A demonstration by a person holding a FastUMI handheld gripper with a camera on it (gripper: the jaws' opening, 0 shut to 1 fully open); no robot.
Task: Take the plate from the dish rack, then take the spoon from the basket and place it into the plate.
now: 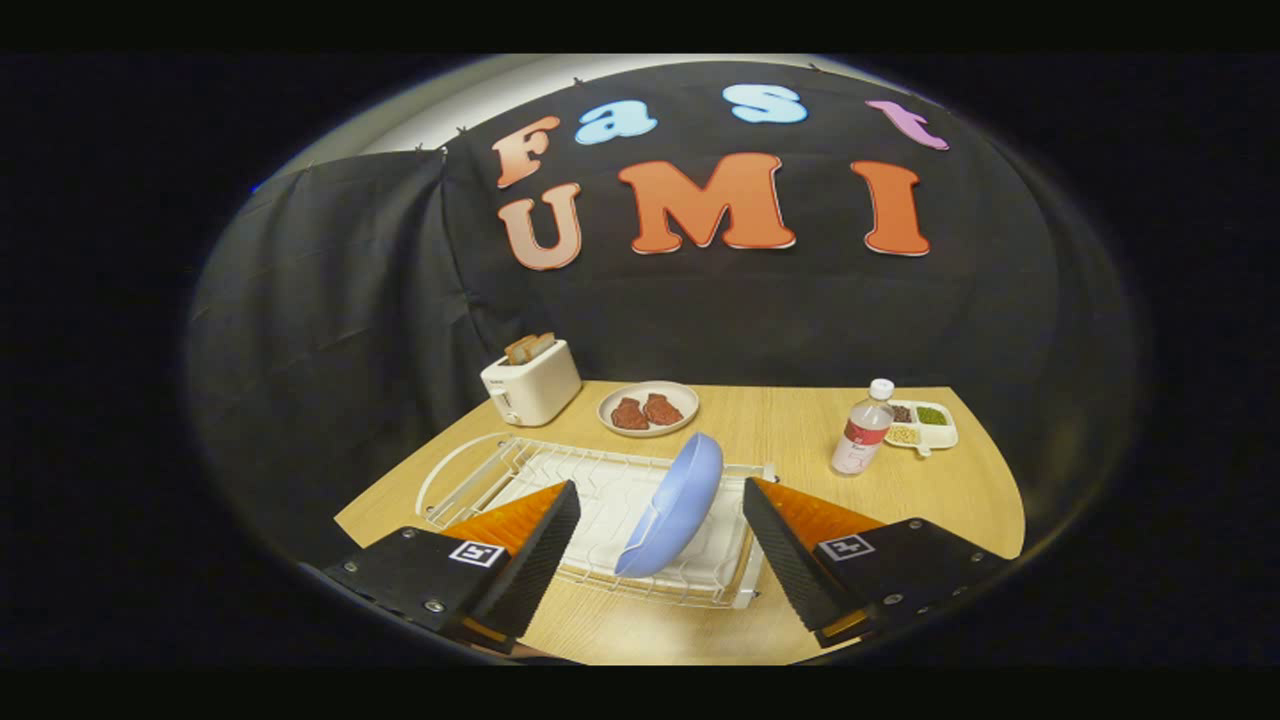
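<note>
A light blue plate point(678, 504) stands on edge, leaning, in the white wire dish rack point(520, 470) on the wooden table. My gripper point(660, 530) hovers over the near end of the rack with its fingers wide apart. The plate sits between the two fingers point(545, 545), touching neither. The gripper is open and holds nothing.
A white toaster point(530, 385) with bread slices stands at the back left. Beyond the rack lies a pale plate with two pieces of meat point(648, 408). At the right stand a small bottle point(863, 430) and a divided white dish of beans point(922, 424). The table's front edge point(640, 640) is close below the fingers.
</note>
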